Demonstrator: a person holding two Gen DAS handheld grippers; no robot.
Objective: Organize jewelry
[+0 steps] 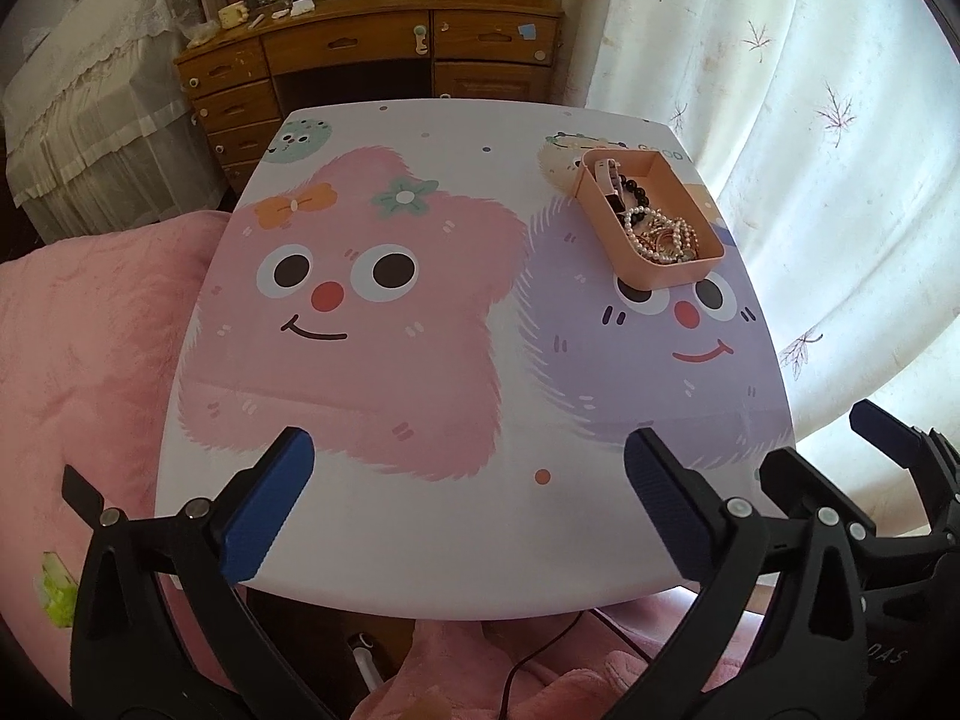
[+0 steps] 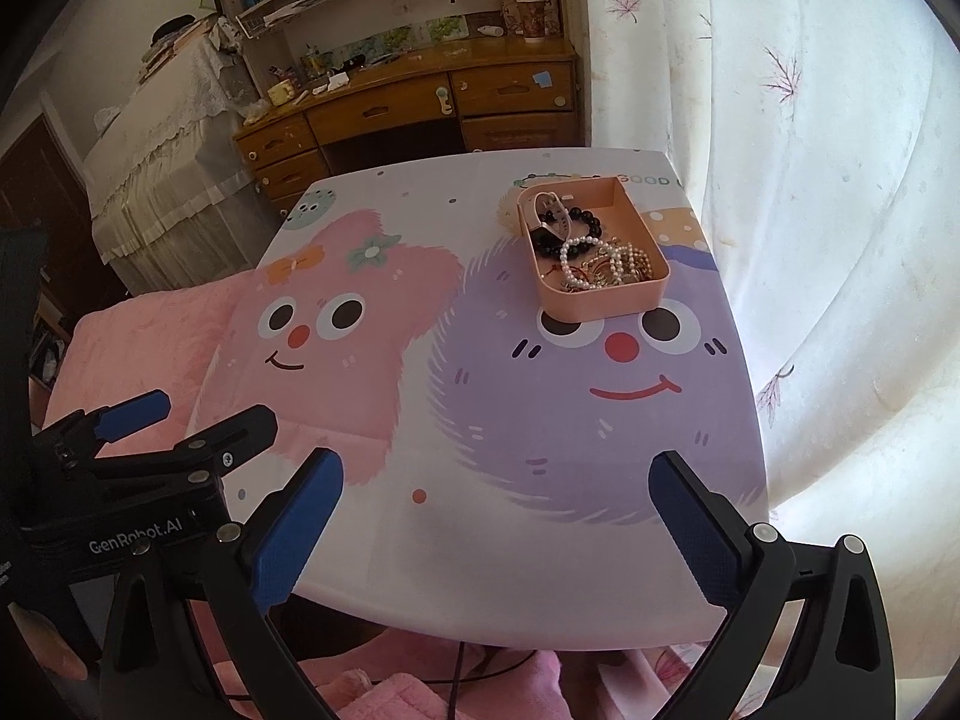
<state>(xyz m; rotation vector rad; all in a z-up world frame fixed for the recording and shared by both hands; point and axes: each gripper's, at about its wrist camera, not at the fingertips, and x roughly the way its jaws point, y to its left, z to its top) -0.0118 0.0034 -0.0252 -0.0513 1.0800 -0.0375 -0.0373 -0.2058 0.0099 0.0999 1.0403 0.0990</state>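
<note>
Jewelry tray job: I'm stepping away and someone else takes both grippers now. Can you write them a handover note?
Left gripper: open, empty, over the table's near edge.
Right gripper: open, empty, beside the left one.
Tray: pink, at the far right of the table, on the purple cartoon face.
Inside the tray: pearl bracelet, black bead bracelet, a pale watch band and a tangle of gold pieces, all heaped together.
Done: no jewelry lies loose on the table.
Left: the pile in the tray looks unsorted; whether more is wanted I cannot tell.
</note>
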